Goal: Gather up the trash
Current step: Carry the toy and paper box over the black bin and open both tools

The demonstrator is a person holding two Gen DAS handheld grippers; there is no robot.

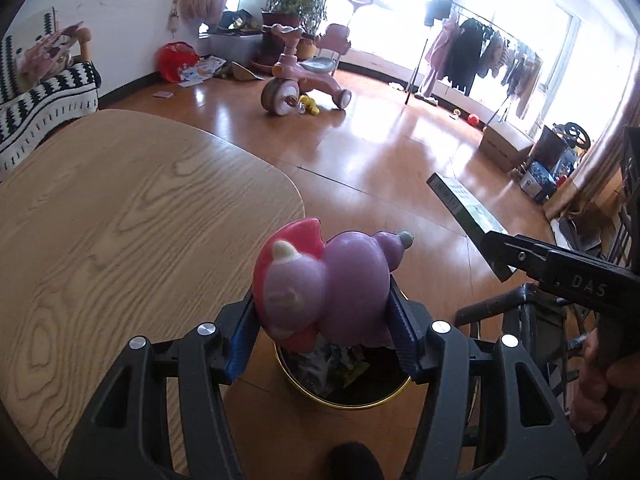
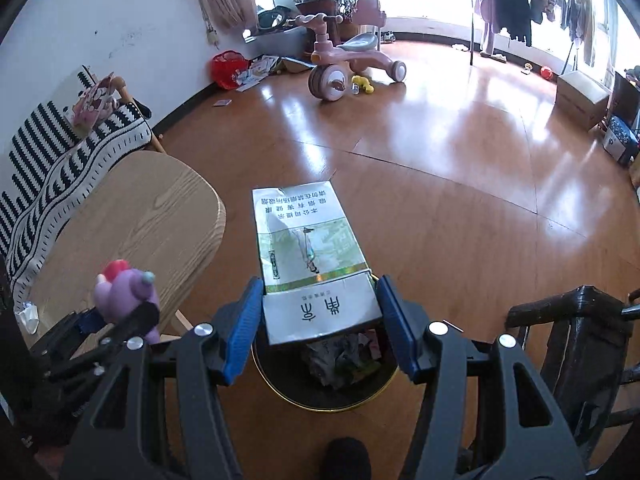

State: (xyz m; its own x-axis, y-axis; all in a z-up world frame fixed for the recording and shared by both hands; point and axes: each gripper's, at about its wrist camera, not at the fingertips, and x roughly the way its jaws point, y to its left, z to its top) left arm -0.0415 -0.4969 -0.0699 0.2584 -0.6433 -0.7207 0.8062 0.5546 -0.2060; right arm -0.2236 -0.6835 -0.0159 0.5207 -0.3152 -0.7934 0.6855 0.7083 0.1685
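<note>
The left tongs [image 1: 324, 320] clamped the squashy-looking purple-and-pink rubbery toy figure [image 1: 320, 280] across its belly, the right tongs [image 2: 320, 320] pinched the light, crushable flat white-and-green cardboard carton [image 2: 312, 264] by its edges, both above the gold-rimmed black bin [image 2: 280, 390].

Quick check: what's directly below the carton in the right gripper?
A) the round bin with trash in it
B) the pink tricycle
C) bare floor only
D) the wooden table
A: in the right wrist view the carton, clamped in the right gripper, hangs over the gold-rimmed bin with crumpled trash inside.
</note>
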